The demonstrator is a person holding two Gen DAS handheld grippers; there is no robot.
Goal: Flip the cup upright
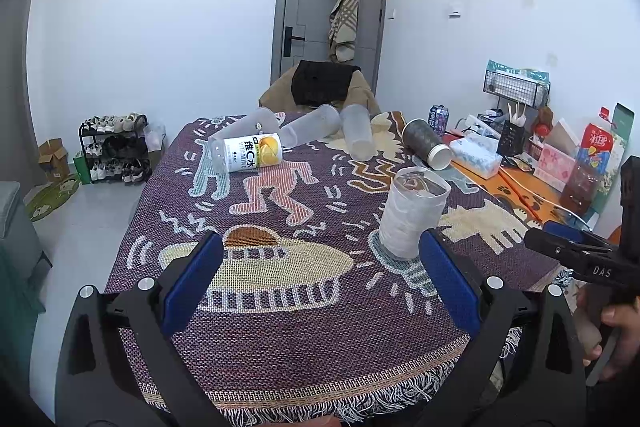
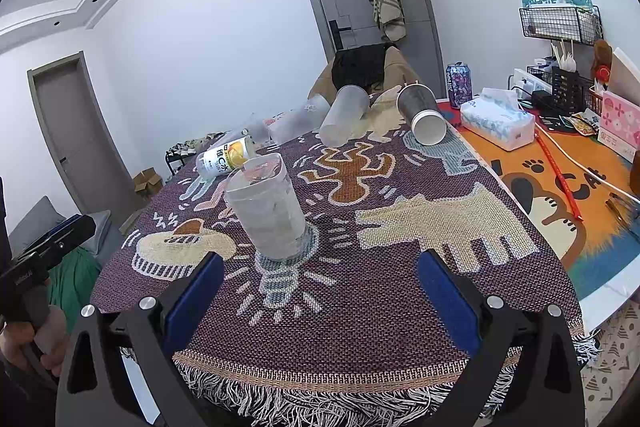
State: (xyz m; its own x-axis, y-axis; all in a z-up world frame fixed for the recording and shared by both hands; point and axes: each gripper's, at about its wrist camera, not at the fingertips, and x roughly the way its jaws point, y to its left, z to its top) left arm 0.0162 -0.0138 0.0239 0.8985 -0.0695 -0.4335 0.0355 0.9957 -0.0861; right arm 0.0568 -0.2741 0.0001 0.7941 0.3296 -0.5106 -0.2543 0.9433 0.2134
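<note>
A clear plastic cup (image 1: pixel 412 211) stands upright on the patterned cloth (image 1: pixel 280 327), mouth up; it also shows in the right wrist view (image 2: pixel 266 207). Several cups lie on their sides at the far end: a yellow-labelled cup (image 1: pixel 250 153), two frosted cups (image 1: pixel 316 131) (image 1: pixel 357 137) and a dark paper cup (image 1: pixel 426 143). My left gripper (image 1: pixel 320 271) is open and empty, with the upright cup just beyond its right finger (image 1: pixel 448 279). My right gripper (image 2: pixel 320 291) is open and empty, the upright cup ahead of it to the left.
An orange cat mat (image 2: pixel 560 195) at the right holds a tissue pack (image 2: pixel 498 123), a drink can (image 2: pixel 459 85), boxes and a wire rack (image 2: pixel 560 23). A chair with a dark bag (image 1: pixel 324 83) stands behind the table. The cloth's fringe hangs over the near edge.
</note>
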